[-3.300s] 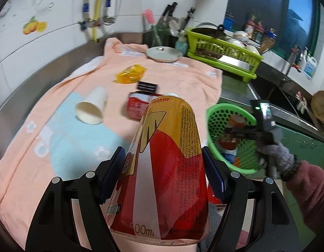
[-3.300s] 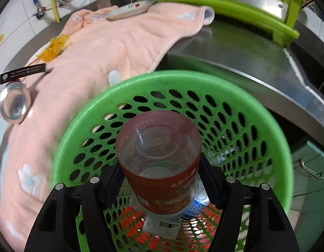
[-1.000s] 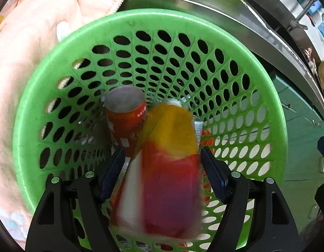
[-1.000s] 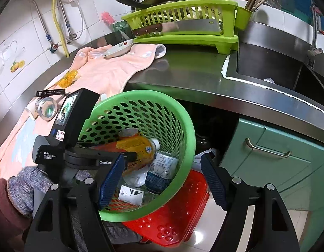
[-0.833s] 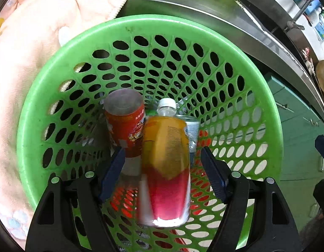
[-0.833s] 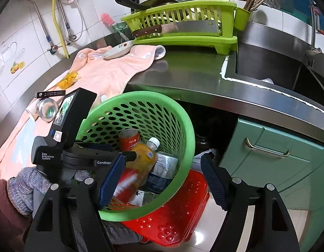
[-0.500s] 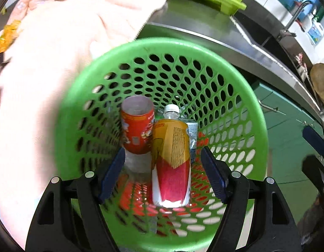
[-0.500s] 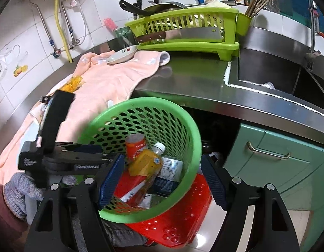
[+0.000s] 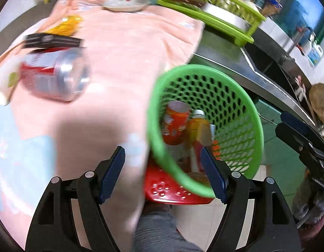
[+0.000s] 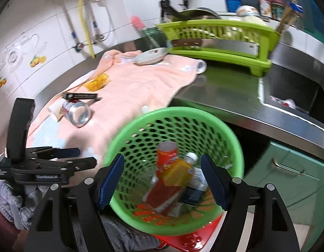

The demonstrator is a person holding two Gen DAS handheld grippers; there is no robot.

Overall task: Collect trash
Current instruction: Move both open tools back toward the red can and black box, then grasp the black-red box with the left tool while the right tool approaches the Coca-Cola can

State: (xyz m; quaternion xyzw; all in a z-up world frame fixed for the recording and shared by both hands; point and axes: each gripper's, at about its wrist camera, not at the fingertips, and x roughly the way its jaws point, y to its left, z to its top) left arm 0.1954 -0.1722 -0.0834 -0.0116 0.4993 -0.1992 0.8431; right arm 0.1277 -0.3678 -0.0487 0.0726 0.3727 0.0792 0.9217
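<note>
A green perforated basket hangs at the counter's front edge. It holds a yellow-and-red bottle, a red cup and a clear bottle. On the pink towel lie a red-and-silver can, a black packet, a yellow wrapper and a paper cup. My left gripper is open and empty, over the towel's edge left of the basket. My right gripper is open and empty above the basket.
A white plate sits at the towel's far end. A lime dish rack with a cleaver stands behind, and a steel sink lies to the right. Green cabinets and a red stool are below.
My left gripper has let the yellow-and-red bottle fall into the basket, then drawn back and swung left toward the towel. My right gripper has risen above the basket, open throughout.
</note>
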